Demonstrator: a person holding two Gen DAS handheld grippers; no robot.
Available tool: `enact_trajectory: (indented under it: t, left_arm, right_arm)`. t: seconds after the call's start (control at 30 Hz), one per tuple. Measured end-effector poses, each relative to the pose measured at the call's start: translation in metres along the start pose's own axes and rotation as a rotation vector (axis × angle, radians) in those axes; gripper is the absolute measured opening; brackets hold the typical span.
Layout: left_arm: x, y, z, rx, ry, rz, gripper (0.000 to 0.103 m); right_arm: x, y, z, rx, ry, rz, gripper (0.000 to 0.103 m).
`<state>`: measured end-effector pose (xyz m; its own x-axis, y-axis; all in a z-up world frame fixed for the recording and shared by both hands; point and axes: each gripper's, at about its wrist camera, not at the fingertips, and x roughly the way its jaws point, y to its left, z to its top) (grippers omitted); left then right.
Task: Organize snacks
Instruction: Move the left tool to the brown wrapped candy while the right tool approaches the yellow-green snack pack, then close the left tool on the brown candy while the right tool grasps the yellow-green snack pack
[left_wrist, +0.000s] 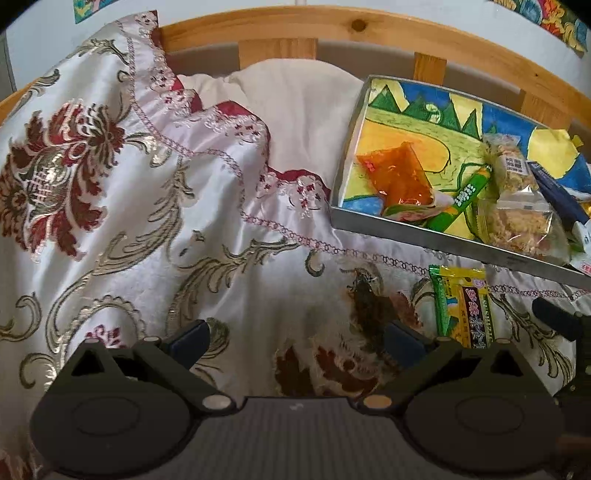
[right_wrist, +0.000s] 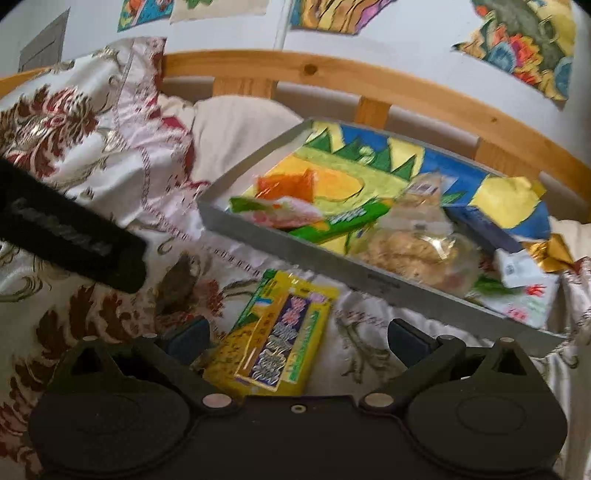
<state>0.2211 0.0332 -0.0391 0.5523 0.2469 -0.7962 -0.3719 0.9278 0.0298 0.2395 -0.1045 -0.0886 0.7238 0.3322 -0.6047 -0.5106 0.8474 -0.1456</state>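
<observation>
Snacks lie partly inside a metal tray (left_wrist: 436, 236) with a painted lining, which rests on an embroidered bedspread (left_wrist: 155, 206) on a bed with a wooden headboard (left_wrist: 280, 26). One yellow snack packet (right_wrist: 273, 332) lies outside the tray, on the bedspread just beside its near wall.

Left wrist view: the left gripper (left_wrist: 295, 339) hangs over bare bedspread, spread wide and holding nothing. The yellow packet sits to its right, its lower end hidden behind the gripper's right finger. In the tray, an orange packet (left_wrist: 397, 177), a green stick packet (left_wrist: 461, 201) and clear bags of crumbly cakes (left_wrist: 517, 218) are legible. A dark blue box (left_wrist: 557, 195) is cut off at the frame edge, and further wrappers beyond it cannot be made out.

Right wrist view: the right gripper (right_wrist: 295, 338) is released, its fingers set either side of the yellow packet without touching it that I can confirm. This view is motion-blurred; tray contents smear and print is unreadable. It alone shows a gold wrapper (right_wrist: 550, 251) and a white wrapper (right_wrist: 528, 284) at the tray's right end, and paintings (right_wrist: 524, 40) on the wall. A dark bar (right_wrist: 70, 236), cut off at the left edge, crosses the bedspread; what it is cannot be determined.
</observation>
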Motion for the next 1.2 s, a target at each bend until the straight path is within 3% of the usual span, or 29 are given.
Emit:
enact_trajectory:
  t: [0.1, 0.53, 0.77, 0.97, 1.2]
  left_arm:
    - [0.006, -0.006, 0.000, -0.007, 0.011, -0.006, 0.102]
    - [0.023, -0.018, -0.006, -0.065, 0.032, -0.057, 0.102]
    - [0.024, -0.027, -0.008, -0.060, -0.009, -0.108, 0.102]
    - [0.032, -0.035, -0.014, -0.009, -0.020, -0.055, 0.102]
    - [0.026, -0.029, -0.023, -0.032, -0.069, -0.084, 0.095]
  right_arm:
    - [0.001, -0.005, -0.001, 0.021, 0.024, 0.016, 0.102]
    - [-0.015, -0.034, -0.011, -0.036, 0.042, -0.112, 0.102]
    - [-0.017, -0.043, -0.015, -0.022, 0.033, -0.066, 0.102]
    - [-0.016, -0.043, -0.016, -0.022, 0.039, -0.057, 0.102]
    - [-0.016, -0.041, -0.016, -0.032, 0.026, -0.046, 0.102]
